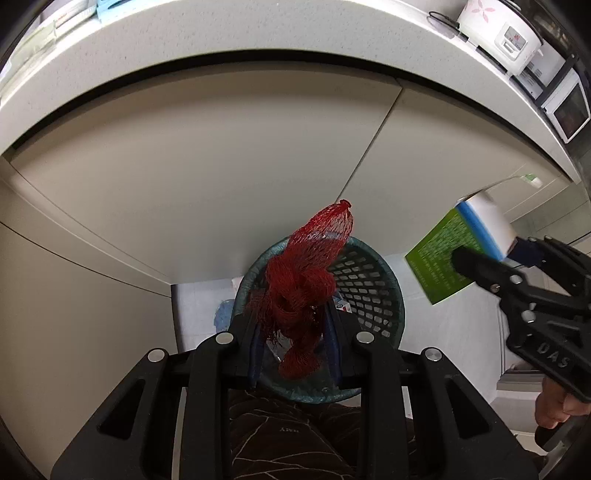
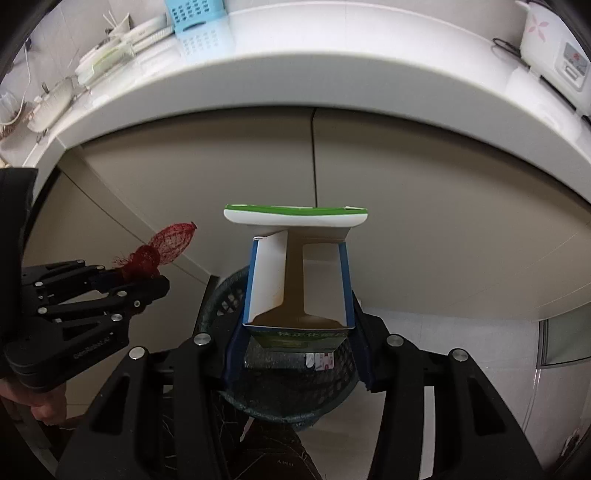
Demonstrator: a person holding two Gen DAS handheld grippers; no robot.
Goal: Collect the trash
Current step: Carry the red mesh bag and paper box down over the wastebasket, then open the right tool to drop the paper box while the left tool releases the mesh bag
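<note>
My left gripper [image 1: 293, 325] is shut on a bunched red mesh net bag [image 1: 306, 273] and holds it above a dark green perforated trash basket [image 1: 369, 291] on the floor. My right gripper [image 2: 297, 332] is shut on an open green, blue and white cardboard box [image 2: 295, 280], its flap lid up, held over the same basket [image 2: 295, 402]. The box [image 1: 454, 247] and right gripper [image 1: 487, 273] show at the right of the left wrist view. The net bag [image 2: 162, 247] and left gripper [image 2: 147, 280] show at the left of the right wrist view.
The basket stands against beige cabinet doors [image 1: 221, 166] under a white countertop [image 2: 332, 74]. A rice cooker [image 1: 498, 29], a microwave [image 1: 569, 107], dishes [image 2: 110, 55] and a blue rack [image 2: 195, 18] sit on the counter. Some trash lies inside the basket.
</note>
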